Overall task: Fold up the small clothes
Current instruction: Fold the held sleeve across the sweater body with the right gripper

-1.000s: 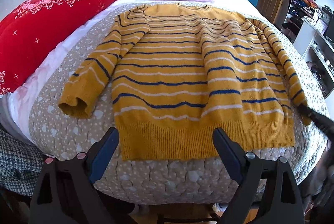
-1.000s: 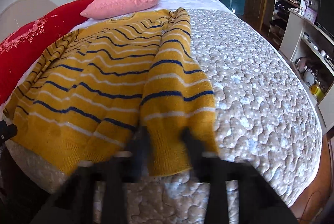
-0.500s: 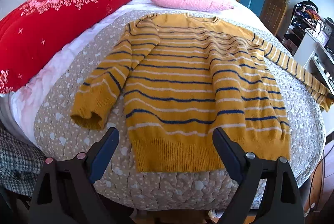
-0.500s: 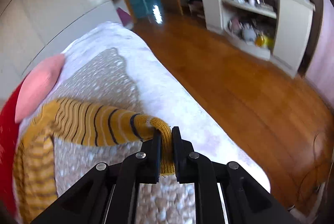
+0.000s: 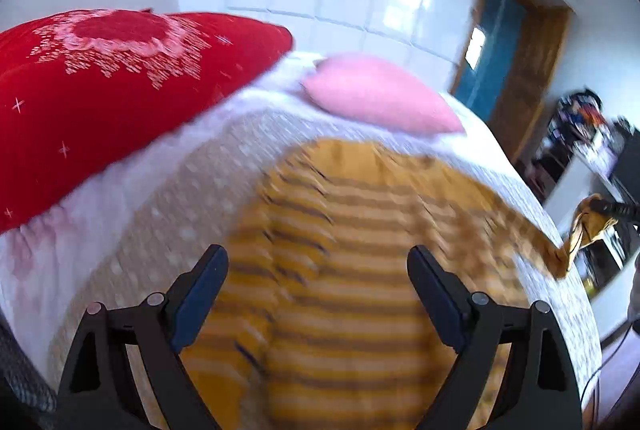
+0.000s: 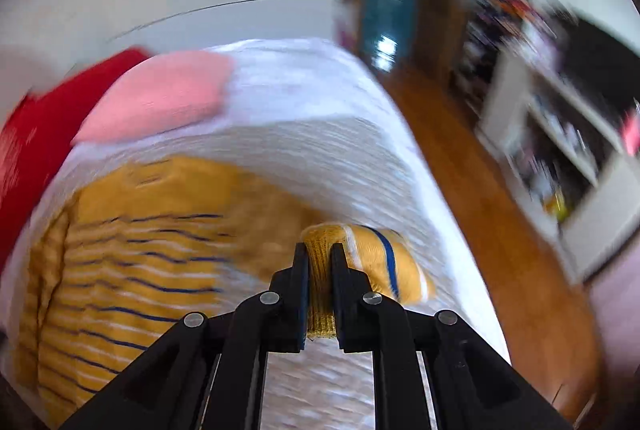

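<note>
A mustard-yellow sweater with blue and white stripes (image 5: 360, 270) lies flat on the bed, blurred by motion. My left gripper (image 5: 318, 282) is open and empty, low over the sweater's lower left part, near its left sleeve. My right gripper (image 6: 320, 270) is shut on the cuff of the right sleeve (image 6: 320, 294) and holds it raised at the bed's right side; the sweater body (image 6: 132, 262) lies to its left. In the left wrist view the held sleeve end (image 5: 588, 226) shows at the far right.
A red embroidered cushion (image 5: 100, 97) and a pink pillow (image 5: 376, 97) lie at the head of the quilted bed (image 5: 168, 197). A wooden floor (image 6: 500, 230), a white shelf unit (image 6: 568, 149) and a door (image 5: 516, 69) are to the right.
The left gripper has moved forward and low over the sweater, still open. The right gripper, still shut on the cuff, has swung back toward the bed with the sleeve.
</note>
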Demonstrator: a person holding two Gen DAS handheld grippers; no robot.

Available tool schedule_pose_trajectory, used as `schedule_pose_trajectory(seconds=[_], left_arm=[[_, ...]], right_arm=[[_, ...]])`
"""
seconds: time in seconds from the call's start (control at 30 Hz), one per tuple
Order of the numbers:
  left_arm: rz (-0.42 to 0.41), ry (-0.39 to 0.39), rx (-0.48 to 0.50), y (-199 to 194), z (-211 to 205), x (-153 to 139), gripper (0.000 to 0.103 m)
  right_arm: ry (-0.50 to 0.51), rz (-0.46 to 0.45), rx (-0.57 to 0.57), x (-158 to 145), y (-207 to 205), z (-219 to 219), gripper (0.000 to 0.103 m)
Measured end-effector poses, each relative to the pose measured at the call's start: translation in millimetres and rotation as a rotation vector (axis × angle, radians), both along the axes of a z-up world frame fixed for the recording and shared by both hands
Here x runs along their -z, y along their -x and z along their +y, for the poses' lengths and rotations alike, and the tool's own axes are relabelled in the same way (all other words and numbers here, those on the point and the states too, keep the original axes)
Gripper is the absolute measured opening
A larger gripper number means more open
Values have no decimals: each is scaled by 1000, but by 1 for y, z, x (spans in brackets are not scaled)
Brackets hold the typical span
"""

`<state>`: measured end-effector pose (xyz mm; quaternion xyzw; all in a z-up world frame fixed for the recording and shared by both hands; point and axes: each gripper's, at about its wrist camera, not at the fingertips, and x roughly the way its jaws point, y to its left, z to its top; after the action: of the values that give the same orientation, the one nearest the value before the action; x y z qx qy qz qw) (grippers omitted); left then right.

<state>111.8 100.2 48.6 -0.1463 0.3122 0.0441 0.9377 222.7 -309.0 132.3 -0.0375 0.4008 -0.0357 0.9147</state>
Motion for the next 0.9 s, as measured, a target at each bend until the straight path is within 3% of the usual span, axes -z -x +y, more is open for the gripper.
schedule_pose_trajectory(seconds=[0.17,0.27,0.37,0.43,0.47,0.5,0.57,0.67,0.73,0.77,0.9], left_arm=[[-62,16,-143,-17,67,10,91],[-69,88,-211,-13,109,26,91],[-81,120,-238,-12,137,35,91],[-79,132,-251,-8,149,39,91],[-79,157,-251,-6,156,41,91],[-82,167,-249,-5,159,43,91],[-87,178,-255,-2,166,44,91],[-63,216,-255,-5,171,52,91],[-41,253,-258,-8,177,59,91],[-34,270,-264,-8,180,62,91],[-19,289,-300,-5,191,69,91]], right_arm=[[99,33,-270,25,-49,166,11],[122,102,-460,64,-64,271,12],[100,207,-619,103,-66,337,16],[56,200,-659,104,-60,350,17],[37,192,-663,101,-57,350,25],[7,170,-654,93,-54,343,39],[-4,119,-601,76,-54,325,49],[34,98,-482,68,-68,294,49],[84,132,-410,79,-77,275,39],[99,163,-393,89,-80,271,31],[101,236,-396,122,-92,281,30]])
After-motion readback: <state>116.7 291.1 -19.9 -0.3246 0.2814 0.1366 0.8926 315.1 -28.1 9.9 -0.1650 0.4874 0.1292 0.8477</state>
